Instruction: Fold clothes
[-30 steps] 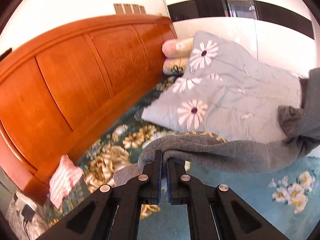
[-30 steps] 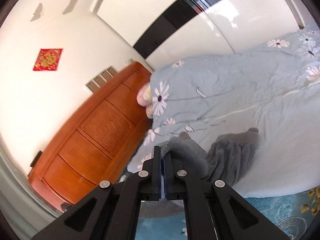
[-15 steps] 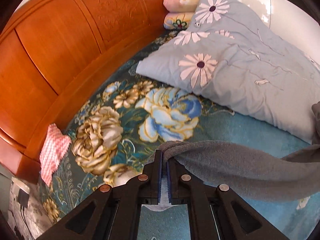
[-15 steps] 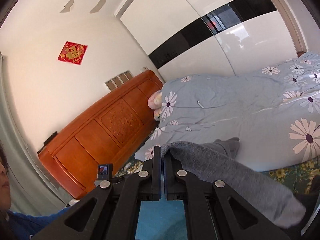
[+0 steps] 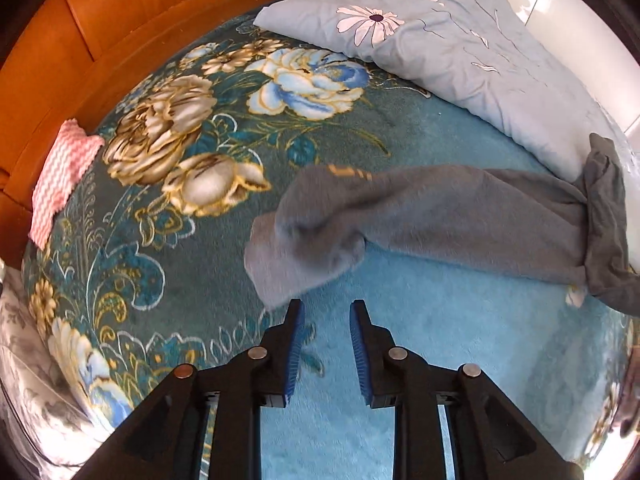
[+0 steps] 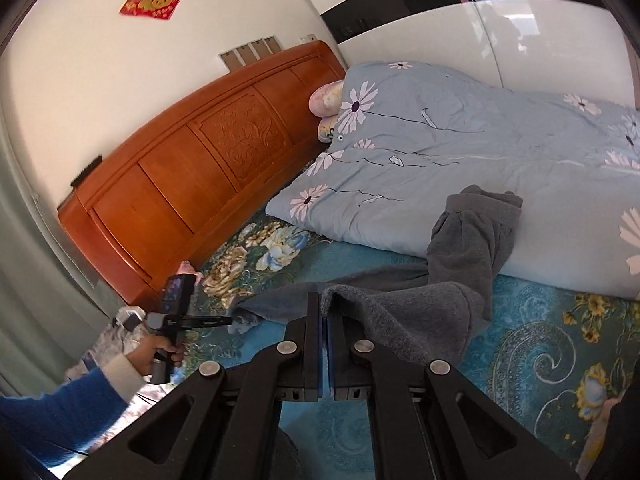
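A long grey fleece garment (image 5: pixel 440 208) lies stretched across the teal floral bedspread (image 5: pixel 440 320), its far end bunched against the quilt. Its near end is blurred and sits just beyond my left gripper (image 5: pixel 327 308), which points steeply down. The jaws are opening and nothing is between the blue pads. In the right wrist view my right gripper (image 6: pixel 325 300) is shut on another edge of the grey garment (image 6: pixel 400 312), which drapes off to the right. The left gripper (image 6: pixel 228 321) appears there too, held by a hand with a blue sleeve.
An orange wooden headboard (image 6: pixel 192 184) borders the bed. A light blue daisy quilt (image 6: pixel 460 168) covers the far side, with pillows (image 6: pixel 326 98) at its head. A pink-and-white zigzag cloth (image 5: pixel 60 176) lies by the headboard. A white wardrobe (image 6: pixel 540 32) stands behind.
The left gripper came down and tipped toward the bedspread, then opened and let go of the grey garment's end. The right gripper swung sideways, still clamped on the garment.
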`<state>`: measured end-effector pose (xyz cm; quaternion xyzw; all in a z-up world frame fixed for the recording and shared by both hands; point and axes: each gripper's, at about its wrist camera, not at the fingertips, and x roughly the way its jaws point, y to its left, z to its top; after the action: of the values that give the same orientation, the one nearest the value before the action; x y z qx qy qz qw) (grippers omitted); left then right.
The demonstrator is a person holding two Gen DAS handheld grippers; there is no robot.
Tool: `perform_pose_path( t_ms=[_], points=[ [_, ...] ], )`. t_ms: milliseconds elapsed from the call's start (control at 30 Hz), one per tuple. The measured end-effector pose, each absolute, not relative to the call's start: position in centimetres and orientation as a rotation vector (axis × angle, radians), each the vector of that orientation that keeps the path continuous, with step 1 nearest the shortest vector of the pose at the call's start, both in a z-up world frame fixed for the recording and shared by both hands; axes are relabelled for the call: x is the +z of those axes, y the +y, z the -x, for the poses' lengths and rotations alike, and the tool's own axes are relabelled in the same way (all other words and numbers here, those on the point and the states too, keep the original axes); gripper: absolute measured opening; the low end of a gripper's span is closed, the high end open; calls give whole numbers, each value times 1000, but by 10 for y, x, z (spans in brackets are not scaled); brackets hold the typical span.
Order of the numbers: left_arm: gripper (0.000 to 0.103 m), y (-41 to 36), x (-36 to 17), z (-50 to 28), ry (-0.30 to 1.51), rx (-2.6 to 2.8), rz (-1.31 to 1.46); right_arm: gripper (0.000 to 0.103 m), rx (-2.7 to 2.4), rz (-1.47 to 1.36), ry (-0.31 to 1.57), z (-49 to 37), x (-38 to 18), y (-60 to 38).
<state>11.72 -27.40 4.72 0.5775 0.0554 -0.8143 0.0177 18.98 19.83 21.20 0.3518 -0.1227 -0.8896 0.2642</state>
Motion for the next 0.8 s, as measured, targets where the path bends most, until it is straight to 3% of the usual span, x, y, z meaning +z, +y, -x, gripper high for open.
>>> perform_pose_path(
  t_ms=[200,467,567,800],
  points=[
    [31,-270,85,-186,253,-2642,-1668,2,-2221,-889,-271,-191,208,126],
    [41,-293,124,-253,415,-2687,-1471,2,-2001,-818,-37,-197,208,-14],
    [41,-306,122,-269,462,-2650,-1449,2,-1898,-892,-74,-186,190,-58],
    [42,-320,95,-290,526,-2549,-1500,5,-1821,-1213,60,-166,117,-124]
  ],
)
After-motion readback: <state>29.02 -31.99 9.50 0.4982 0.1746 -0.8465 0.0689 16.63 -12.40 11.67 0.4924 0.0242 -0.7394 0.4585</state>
